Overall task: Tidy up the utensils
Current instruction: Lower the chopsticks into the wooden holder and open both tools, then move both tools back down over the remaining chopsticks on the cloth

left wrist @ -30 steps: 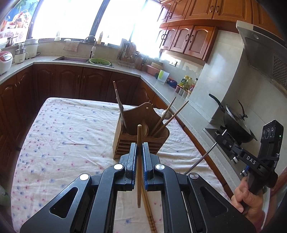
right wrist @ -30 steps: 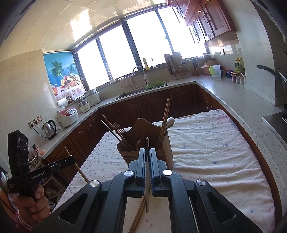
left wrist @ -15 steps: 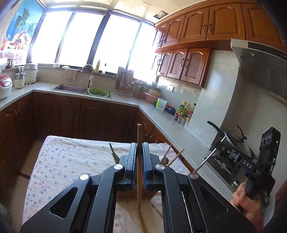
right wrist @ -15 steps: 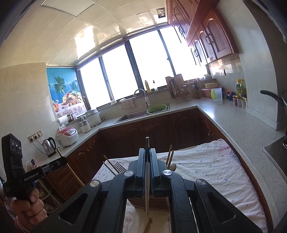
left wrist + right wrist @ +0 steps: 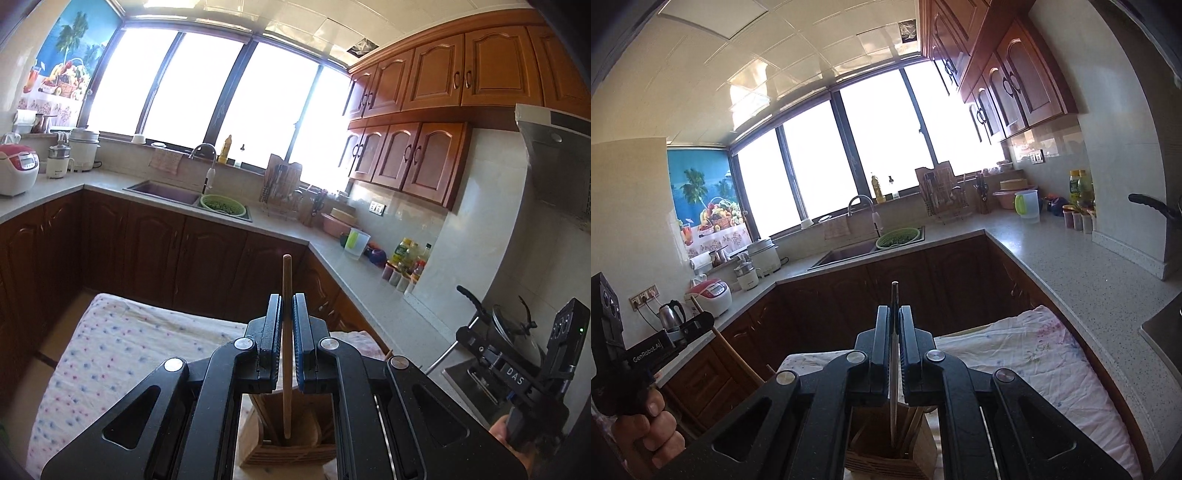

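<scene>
I see a wooden chopstick (image 5: 287, 350) standing upright, pinched between the left jaws, its round top above them and its lower end over the mouth of the wooden utensil holder (image 5: 288, 448). A thin metal utensil handle (image 5: 894, 365), dark and flat, stands upright between the right jaws, its lower end over the same holder, seen from the other side. The holder is a slatted wooden box sitting on the cloth-covered surface (image 5: 110, 354). More wooden chopsticks (image 5: 910, 424) lean inside it.
</scene>
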`<action>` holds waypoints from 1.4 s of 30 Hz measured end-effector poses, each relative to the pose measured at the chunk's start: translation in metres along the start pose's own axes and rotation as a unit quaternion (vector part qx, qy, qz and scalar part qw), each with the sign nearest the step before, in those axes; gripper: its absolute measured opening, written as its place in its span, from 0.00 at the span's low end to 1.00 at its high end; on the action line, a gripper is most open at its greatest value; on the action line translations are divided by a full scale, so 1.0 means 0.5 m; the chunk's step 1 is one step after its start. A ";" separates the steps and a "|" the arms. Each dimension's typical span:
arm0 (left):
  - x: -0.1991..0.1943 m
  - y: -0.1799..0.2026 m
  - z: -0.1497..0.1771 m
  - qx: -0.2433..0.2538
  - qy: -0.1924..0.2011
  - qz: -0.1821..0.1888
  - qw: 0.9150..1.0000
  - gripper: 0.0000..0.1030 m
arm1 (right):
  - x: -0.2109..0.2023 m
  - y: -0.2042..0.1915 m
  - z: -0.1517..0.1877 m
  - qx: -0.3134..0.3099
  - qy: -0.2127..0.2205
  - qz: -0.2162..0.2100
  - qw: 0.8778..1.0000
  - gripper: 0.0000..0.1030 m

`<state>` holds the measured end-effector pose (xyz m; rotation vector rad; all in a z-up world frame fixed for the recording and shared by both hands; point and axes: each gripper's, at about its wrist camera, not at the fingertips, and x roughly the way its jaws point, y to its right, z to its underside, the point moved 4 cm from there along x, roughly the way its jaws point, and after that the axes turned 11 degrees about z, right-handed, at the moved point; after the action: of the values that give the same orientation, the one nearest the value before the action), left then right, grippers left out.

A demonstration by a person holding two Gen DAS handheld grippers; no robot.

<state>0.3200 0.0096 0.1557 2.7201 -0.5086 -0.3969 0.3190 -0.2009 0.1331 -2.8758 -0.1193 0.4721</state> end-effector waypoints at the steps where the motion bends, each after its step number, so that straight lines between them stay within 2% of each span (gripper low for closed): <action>1: 0.008 -0.005 0.013 -0.002 -0.004 -0.003 1.000 0.05 | 0.008 0.002 0.008 0.001 -0.003 0.004 1.000 0.04; 8: 0.043 -0.027 0.100 -0.003 -0.037 -0.020 0.999 0.05 | 0.047 0.020 0.077 0.012 -0.027 0.011 1.000 0.04; 14: 0.063 -0.040 0.144 -0.008 -0.062 -0.024 0.998 0.05 | 0.075 0.020 0.119 0.011 -0.053 0.016 0.998 0.04; 20: 0.071 -0.046 0.159 -0.005 -0.074 -0.027 0.997 0.06 | 0.102 0.025 0.155 0.010 -0.082 0.020 0.996 0.05; 30: 0.074 -0.045 0.158 -0.004 -0.078 -0.029 0.997 0.06 | 0.102 0.025 0.154 0.010 -0.082 0.024 0.996 0.06; 33: 0.073 -0.044 0.156 -0.009 -0.084 -0.026 0.996 0.06 | 0.104 0.027 0.154 0.017 -0.088 0.020 0.996 0.10; 35: 0.066 -0.045 0.154 -0.013 -0.083 -0.024 0.996 0.10 | 0.103 0.032 0.155 0.025 -0.089 0.016 0.996 0.12; 36: 0.061 -0.046 0.152 -0.014 -0.082 -0.025 0.996 0.16 | 0.098 0.033 0.153 0.026 -0.085 0.016 0.996 0.16; 37: 0.055 -0.047 0.151 -0.017 -0.080 -0.026 0.996 0.21 | 0.091 0.035 0.151 0.027 -0.079 0.016 0.996 0.29; 38: 0.047 -0.049 0.150 -0.020 -0.077 -0.029 0.996 0.34 | 0.082 0.036 0.147 0.032 -0.073 0.012 0.997 0.38; 39: 0.037 -0.052 0.149 -0.024 -0.073 -0.032 0.997 0.45 | 0.073 0.038 0.142 0.036 -0.066 0.006 0.997 0.55; 40: 0.027 -0.053 0.149 -0.027 -0.068 -0.034 0.997 0.48 | 0.062 0.039 0.138 0.040 -0.058 0.003 0.997 0.65; 42: 0.009 -0.053 0.149 -0.030 -0.065 -0.034 0.997 0.57 | 0.040 0.041 0.126 0.046 -0.044 -0.002 0.998 0.73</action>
<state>0.3073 0.0101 0.0777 2.6712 -0.4312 -0.5998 0.3185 -0.2053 0.0639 -2.7643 -0.1133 0.5883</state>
